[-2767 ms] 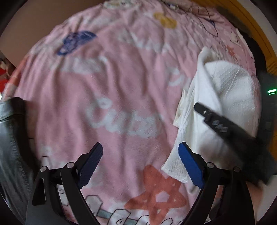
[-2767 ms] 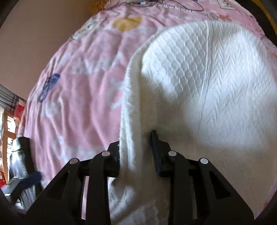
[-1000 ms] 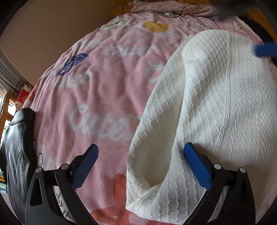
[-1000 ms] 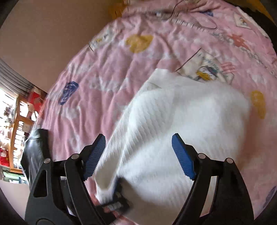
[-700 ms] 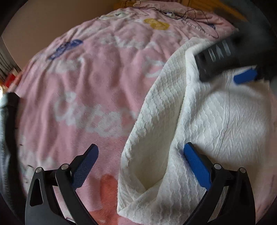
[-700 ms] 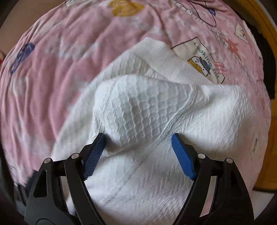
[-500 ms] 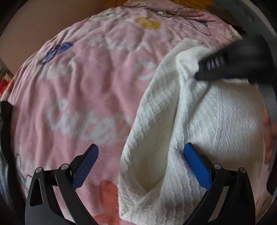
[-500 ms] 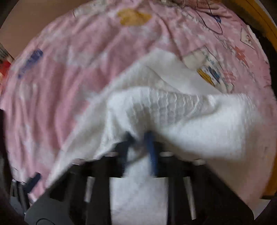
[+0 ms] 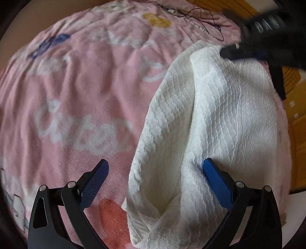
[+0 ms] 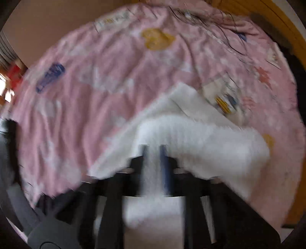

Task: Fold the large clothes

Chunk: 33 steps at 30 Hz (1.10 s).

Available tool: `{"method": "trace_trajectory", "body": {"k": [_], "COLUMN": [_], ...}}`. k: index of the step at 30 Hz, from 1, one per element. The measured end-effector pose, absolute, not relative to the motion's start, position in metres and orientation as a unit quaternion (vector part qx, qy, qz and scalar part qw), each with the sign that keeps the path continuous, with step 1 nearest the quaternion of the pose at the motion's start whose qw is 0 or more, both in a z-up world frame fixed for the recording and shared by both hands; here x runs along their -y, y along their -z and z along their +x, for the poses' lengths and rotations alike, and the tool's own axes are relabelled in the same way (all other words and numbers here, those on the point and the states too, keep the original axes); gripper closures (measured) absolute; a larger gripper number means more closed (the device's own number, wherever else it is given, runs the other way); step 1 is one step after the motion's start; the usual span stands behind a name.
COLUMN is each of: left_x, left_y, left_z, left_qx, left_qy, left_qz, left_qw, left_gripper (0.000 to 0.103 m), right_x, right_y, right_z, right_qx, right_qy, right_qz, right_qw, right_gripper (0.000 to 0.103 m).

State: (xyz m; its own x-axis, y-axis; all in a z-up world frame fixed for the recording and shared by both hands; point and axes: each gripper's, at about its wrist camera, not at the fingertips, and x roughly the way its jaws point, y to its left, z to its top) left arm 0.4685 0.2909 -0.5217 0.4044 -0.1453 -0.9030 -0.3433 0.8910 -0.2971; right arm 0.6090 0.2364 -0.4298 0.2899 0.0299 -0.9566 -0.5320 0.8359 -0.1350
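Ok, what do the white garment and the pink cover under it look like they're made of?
The white garment looks like a thick knit, probably cotton or a blend: raised waffle and wavy ribbing, matte, soft rolled edges. The pink cover looks like plush fleece, likely synthetic: a short fuzzy nap, gentle wrinkles, printed shapes and lettering with soft edges. Fibre content can't be confirmed by sight.

Wide pink printed blanket point(image 9: 80, 99) over a bed, filling most of both views; white lettering, a yellow patch point(image 10: 156, 39) near its far edge, a blue mark point(image 10: 50, 76) toward its left. Beyond the blanket's far edge, plain beige wall point(image 10: 57, 17). Right of the blanket, orange-yellow wooden furniture point(image 9: 298, 122). Left of the blanket, bright daylight point(image 10: 6, 90) beside something red.
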Motion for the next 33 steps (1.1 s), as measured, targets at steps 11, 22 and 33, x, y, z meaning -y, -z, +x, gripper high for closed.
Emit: {"method": "trace_trajectory", "body": {"k": [11, 22, 33], "left_x": [-0.286, -0.294, -0.302], "left_y": [0.514, 0.512, 0.512], "left_z": [0.465, 0.457, 0.458], "left_qx": [-0.537, -0.534, -0.536], "left_qy": [-0.061, -0.038, -0.035], "left_qz": [-0.206, -0.236, -0.251], "left_qw": [0.816, 0.811, 0.805], "left_gripper": [0.007, 0.007, 0.007], "right_x": [-0.242, -0.231, -0.204], "right_y": [0.467, 0.486, 0.469], "right_z": [0.6, 0.611, 0.628], "right_qx": [-0.58, -0.594, -0.61], "right_qy": [-0.106, -0.122, -0.19], "right_qz": [-0.262, -0.237, -0.062], "right_qw": [0.764, 0.759, 0.767], "right_gripper": [0.032, 0.092, 0.097]}}
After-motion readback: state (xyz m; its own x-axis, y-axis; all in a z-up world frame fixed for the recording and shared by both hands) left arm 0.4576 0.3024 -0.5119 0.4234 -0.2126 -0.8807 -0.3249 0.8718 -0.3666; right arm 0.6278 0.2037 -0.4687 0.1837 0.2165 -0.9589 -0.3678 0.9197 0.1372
